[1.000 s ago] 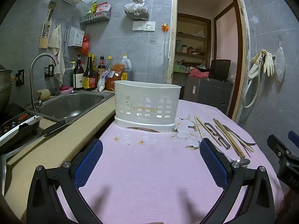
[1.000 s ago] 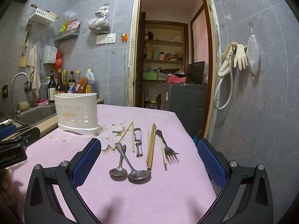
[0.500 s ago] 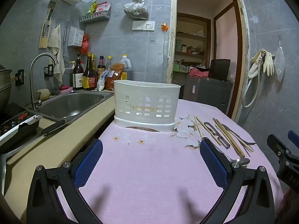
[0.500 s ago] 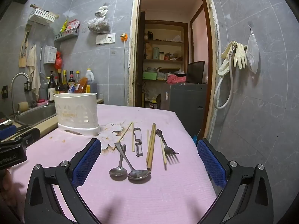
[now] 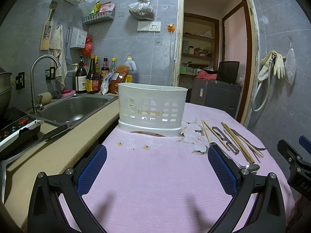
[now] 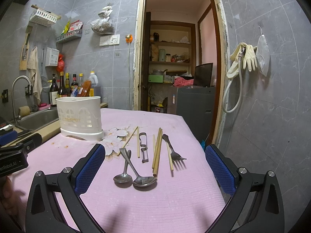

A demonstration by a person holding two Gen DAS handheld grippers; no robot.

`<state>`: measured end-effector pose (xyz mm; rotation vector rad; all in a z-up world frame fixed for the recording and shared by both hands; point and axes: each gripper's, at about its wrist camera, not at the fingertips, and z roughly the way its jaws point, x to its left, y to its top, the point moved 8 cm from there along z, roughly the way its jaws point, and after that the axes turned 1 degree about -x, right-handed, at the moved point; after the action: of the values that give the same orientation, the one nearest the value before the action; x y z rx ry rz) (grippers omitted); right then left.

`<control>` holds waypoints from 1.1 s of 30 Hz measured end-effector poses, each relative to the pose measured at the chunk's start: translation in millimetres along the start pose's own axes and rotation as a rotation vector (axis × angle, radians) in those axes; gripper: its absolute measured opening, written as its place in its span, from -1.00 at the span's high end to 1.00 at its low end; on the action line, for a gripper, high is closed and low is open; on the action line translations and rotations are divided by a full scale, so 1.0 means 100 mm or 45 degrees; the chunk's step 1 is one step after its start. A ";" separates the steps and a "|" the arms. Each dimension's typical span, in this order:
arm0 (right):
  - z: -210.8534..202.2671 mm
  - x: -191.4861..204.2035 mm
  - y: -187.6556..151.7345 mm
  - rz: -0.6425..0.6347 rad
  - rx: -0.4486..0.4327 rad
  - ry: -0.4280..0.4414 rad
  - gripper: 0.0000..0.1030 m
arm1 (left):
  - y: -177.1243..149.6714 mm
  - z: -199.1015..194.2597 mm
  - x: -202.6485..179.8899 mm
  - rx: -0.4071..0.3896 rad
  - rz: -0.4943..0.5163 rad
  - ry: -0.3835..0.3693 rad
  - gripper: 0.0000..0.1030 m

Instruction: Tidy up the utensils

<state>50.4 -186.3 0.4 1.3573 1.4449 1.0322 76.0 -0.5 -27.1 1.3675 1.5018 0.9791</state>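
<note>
White slotted caddy [image 5: 152,108] upright near the table's [image 5: 155,174] left edge by the sink [image 5: 72,107] — contents hidden, spoons [image 6: 134,176], fork [image 6: 174,151], chopsticks [image 6: 157,151], peeler [image 6: 143,147] loose toward the right edge, left gripper [image 5: 157,167] and right gripper [image 6: 155,167] both spread wide — empty.

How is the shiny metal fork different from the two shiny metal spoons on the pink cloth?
The silver metal fork ends in thin prongs; the two silver metal spoons end in round bowls. The fork lies alone at the right of the row; the spoons cross each other at the left. All are shiny metal, heads pointing toward the camera, on the pink tablecloth.
</note>
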 end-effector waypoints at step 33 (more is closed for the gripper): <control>0.00 0.01 0.00 0.002 0.002 0.001 -1.00 | 0.00 0.02 -0.05 -0.002 0.002 -0.001 -0.98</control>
<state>50.6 -185.8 -0.1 1.3598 1.4457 1.0325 78.0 -5.2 -27.7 1.3679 1.4991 0.9800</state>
